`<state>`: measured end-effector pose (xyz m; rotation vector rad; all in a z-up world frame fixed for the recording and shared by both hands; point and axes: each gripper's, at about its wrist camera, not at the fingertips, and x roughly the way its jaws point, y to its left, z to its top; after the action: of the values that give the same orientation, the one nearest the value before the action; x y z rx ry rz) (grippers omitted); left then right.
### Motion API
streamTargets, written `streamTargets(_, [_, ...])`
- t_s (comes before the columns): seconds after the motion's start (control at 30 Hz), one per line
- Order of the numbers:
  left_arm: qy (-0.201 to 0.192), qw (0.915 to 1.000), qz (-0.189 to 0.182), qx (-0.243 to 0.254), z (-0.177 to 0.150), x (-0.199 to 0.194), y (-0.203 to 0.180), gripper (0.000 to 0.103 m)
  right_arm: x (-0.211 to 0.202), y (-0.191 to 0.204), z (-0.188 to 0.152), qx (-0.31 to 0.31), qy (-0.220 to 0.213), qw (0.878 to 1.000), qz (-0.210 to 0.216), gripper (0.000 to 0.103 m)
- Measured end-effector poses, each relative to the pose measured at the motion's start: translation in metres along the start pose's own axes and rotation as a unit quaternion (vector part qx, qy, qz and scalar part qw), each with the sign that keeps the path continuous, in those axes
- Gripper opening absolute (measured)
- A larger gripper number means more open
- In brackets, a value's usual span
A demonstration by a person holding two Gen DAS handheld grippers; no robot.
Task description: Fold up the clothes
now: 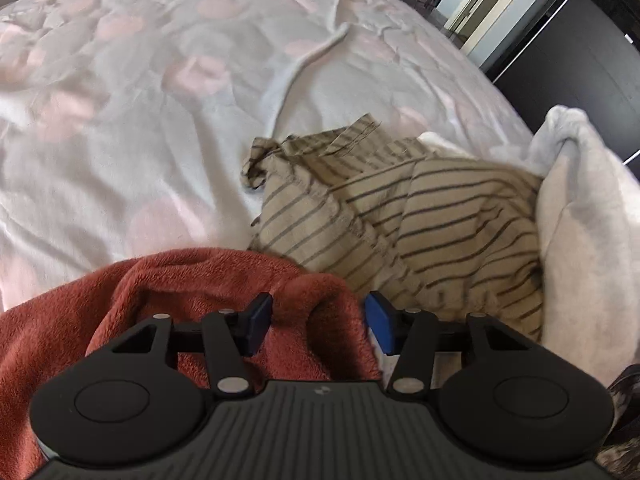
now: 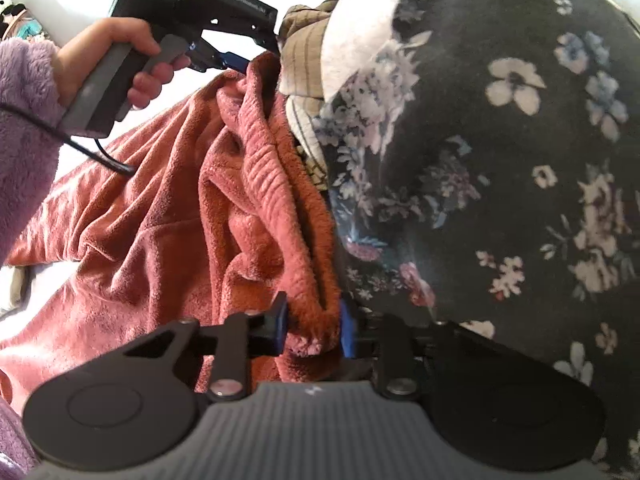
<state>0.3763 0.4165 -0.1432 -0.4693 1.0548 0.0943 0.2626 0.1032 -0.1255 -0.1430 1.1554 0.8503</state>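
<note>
A rust-red fleece garment [image 2: 160, 208] hangs stretched between both grippers, its ribbed hem [image 2: 264, 168] running from one to the other. My right gripper [image 2: 314, 326] is shut on the lower end of that hem. My left gripper [image 1: 320, 324] has a thick bunch of the red fleece garment [image 1: 180, 280] between its blue pads and grips it. In the right wrist view, the left gripper [image 2: 236, 62] is at the top left, held by a hand [image 2: 100, 52] in a purple fluffy sleeve [image 2: 24, 100].
A beige striped garment [image 1: 420, 220] lies crumpled just beyond the red one, beside a white fleece item [image 1: 580, 220]. A dark floral garment [image 2: 500, 160] fills the right of the right wrist view. The pale quilted bed cover [image 1: 160, 120] spreads left and far. Dark cabinets [image 1: 580, 60] stand beyond the bed.
</note>
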Motion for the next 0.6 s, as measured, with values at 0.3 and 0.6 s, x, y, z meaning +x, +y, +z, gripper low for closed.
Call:
streamTargets(0.3, [-0.023, 0.9954, 0.020, 0.091, 0.005, -0.024, -0.026, 0.047, -0.008, -0.002, -0.002, 0.017, -0.006, 1.000, 0.007, 0.025])
streamTargets(0.6, [-0.015, 0.9771, 0.081, 0.196, -0.010, -0.024, -0.041, 0.055, 0.003, 0.002, -0.004, 0.023, -0.010, 1.000, 0.009, 0.025])
